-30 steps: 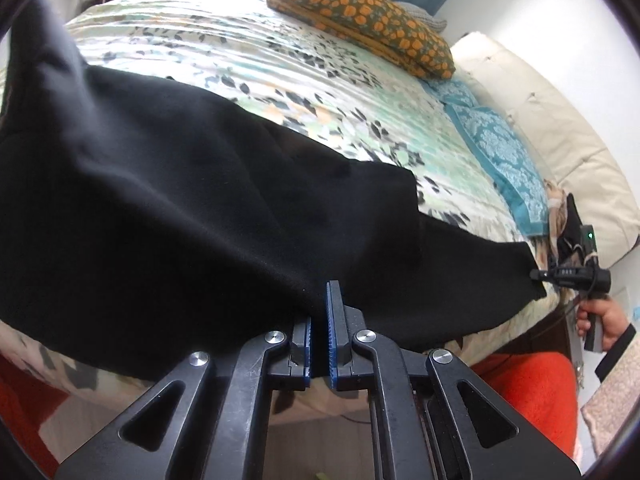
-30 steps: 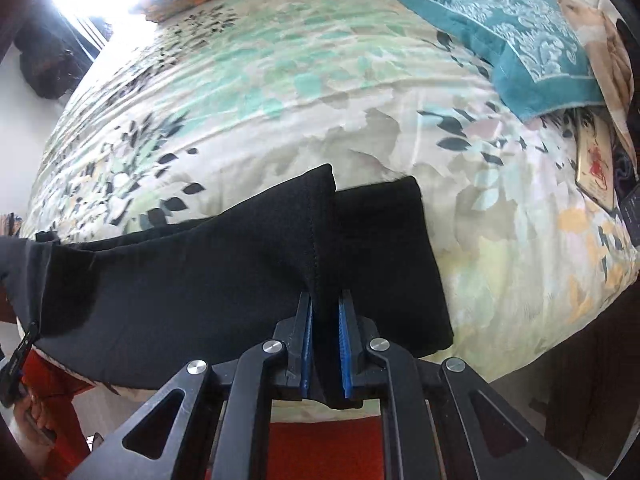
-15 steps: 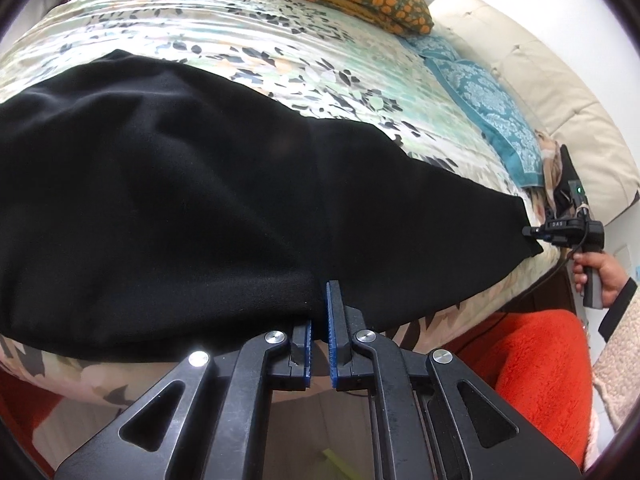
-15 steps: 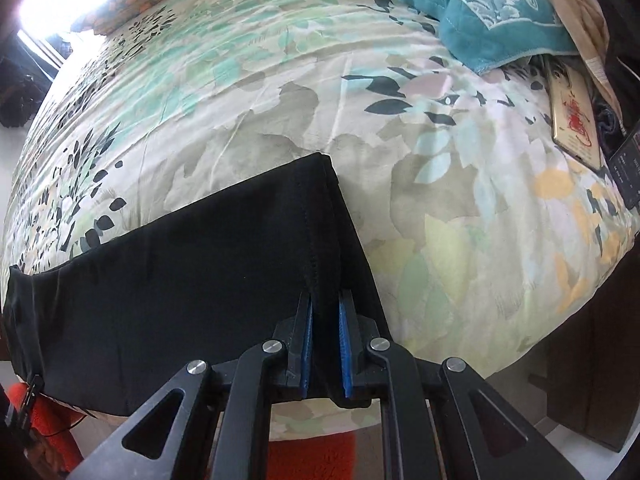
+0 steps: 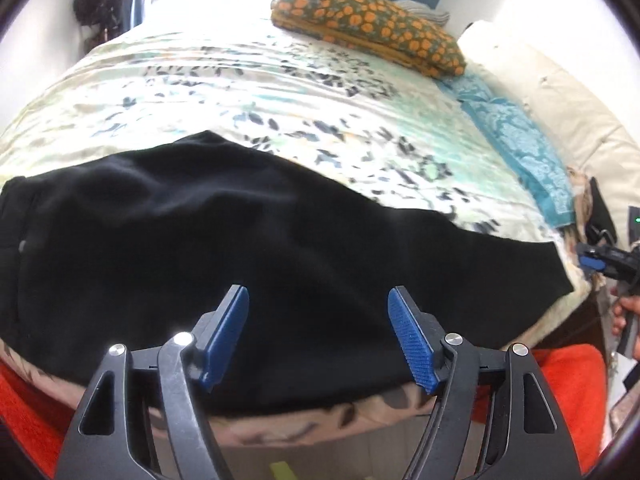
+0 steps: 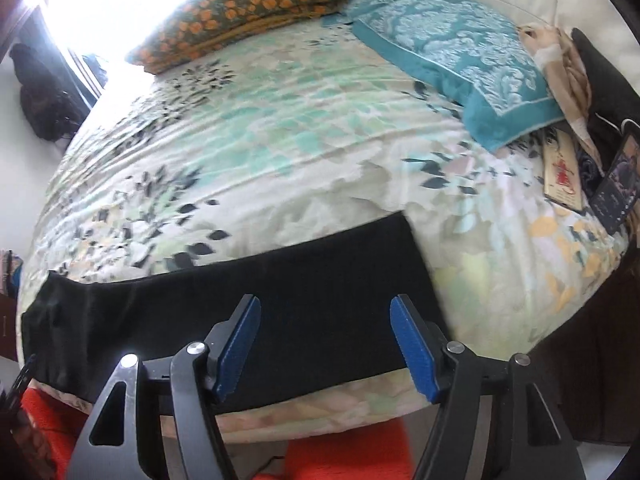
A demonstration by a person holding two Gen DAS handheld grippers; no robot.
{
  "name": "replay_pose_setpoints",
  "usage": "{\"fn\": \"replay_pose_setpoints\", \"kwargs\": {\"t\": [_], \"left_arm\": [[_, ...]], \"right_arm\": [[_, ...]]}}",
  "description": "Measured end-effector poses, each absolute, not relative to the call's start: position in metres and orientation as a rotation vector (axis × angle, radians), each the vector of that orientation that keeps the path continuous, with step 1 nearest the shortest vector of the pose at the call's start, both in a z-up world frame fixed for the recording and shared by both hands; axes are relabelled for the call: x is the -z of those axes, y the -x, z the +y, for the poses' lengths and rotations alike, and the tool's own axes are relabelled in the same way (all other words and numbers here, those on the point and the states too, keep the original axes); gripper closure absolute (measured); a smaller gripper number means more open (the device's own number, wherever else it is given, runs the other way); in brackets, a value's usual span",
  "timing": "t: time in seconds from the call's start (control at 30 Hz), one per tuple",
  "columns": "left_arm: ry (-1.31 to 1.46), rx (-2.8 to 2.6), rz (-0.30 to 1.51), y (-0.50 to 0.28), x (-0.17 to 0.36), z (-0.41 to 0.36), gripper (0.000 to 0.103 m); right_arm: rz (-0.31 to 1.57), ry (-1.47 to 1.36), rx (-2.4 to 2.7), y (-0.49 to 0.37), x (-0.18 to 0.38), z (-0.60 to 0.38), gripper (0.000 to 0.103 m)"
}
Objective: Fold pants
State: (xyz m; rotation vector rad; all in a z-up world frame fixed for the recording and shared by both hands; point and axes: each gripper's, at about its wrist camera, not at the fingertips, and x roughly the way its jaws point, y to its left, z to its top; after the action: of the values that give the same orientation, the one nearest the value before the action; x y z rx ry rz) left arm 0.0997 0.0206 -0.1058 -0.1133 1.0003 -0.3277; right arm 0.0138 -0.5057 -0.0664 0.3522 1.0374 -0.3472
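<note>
Black pants (image 5: 248,248) lie flat along the near edge of a floral bedspread (image 5: 280,92), the waist end at the left, the leg end (image 6: 384,264) at the right. My left gripper (image 5: 318,320) hovers above the wide part; its jaws are opening and nothing is between them. In the right wrist view my right gripper (image 6: 324,328) stands over the leg end of the pants (image 6: 240,304); its jaws are opening too, with the cloth lying loose below. At the right edge of the left wrist view, the right gripper (image 5: 600,260) shows with a hand (image 5: 622,312) holding it.
An orange-spotted pillow (image 5: 368,24) and a teal patterned pillow (image 6: 456,60) lie at the far side. A cream headboard (image 5: 560,96) is at the right. A phone and a card (image 6: 564,172) lie near the bed's right edge. Red fabric (image 6: 344,456) shows below the bed edge.
Both grippers went from shut on the pants' near edge to wide apart and drew back upward. The pants, lifted and draped before, now lie flat on the bed.
</note>
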Motion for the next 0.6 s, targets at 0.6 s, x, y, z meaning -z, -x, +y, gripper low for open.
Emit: {"fn": "replay_pose_setpoints", "kwargs": {"t": [0.6], "left_arm": [[-0.019,-0.003,1.051,-0.118,0.125,0.177,0.044]], "right_arm": [[1.166,-0.140,0.225,-0.067,0.188,-0.349,0.009]]}}
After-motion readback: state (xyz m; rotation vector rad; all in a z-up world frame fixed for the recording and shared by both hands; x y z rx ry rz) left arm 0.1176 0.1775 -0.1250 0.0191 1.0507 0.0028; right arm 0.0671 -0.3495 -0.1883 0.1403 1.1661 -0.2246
